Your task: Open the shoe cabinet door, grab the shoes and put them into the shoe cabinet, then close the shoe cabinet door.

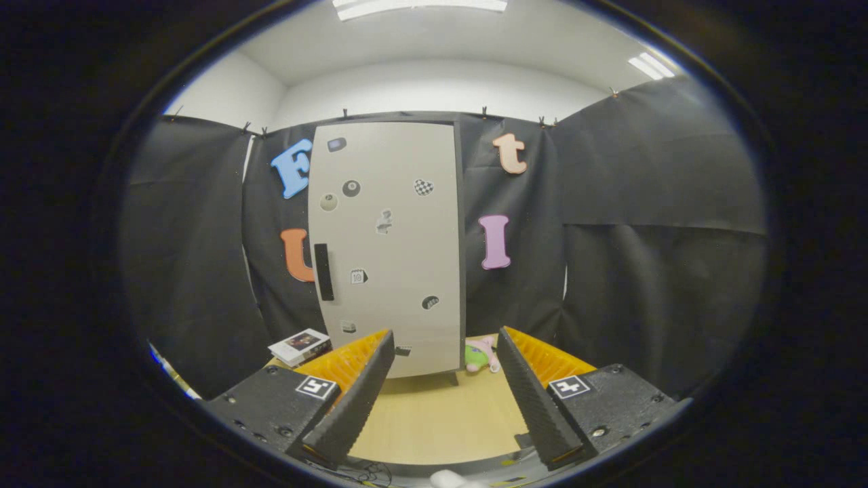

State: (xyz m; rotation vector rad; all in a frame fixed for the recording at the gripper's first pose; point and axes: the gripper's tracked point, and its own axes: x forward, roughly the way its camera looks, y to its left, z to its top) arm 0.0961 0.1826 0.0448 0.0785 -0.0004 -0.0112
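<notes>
**Cabinet door shut, gripper hanging back wide open**

So from the gripper view: the shoe cabinet (390, 251) stands upright dead ahead, well beyond the fingers, on the wooden table (434, 420). It's a tall pale box, long axis straight up and down, with its front facing the camera. The door (400, 224) sits flush and closed. There's a dark vertical handle (324, 272) near the door's left edge, about halfway up, running the same way as the cabinet. A bunch of little stickers (351, 188) are scattered over the door face; too small to make out what most of them are.

The gripper (446, 346) is spread wide, fingers apart with bare tabletop between them, and it has nothing in its grasp. The bottom of the cabinet shows in the gap between the fingertips, but it's not touching either one.

The shoes (483, 355) look like a small pink and green thing on the table just right of the cabinet's base, partly hidden behind the right finger, so I can't tell which way they point.

Left of the cabinet, behind the left finger, a flat box (300, 346) lies on the table, tilted a bit.
</notes>
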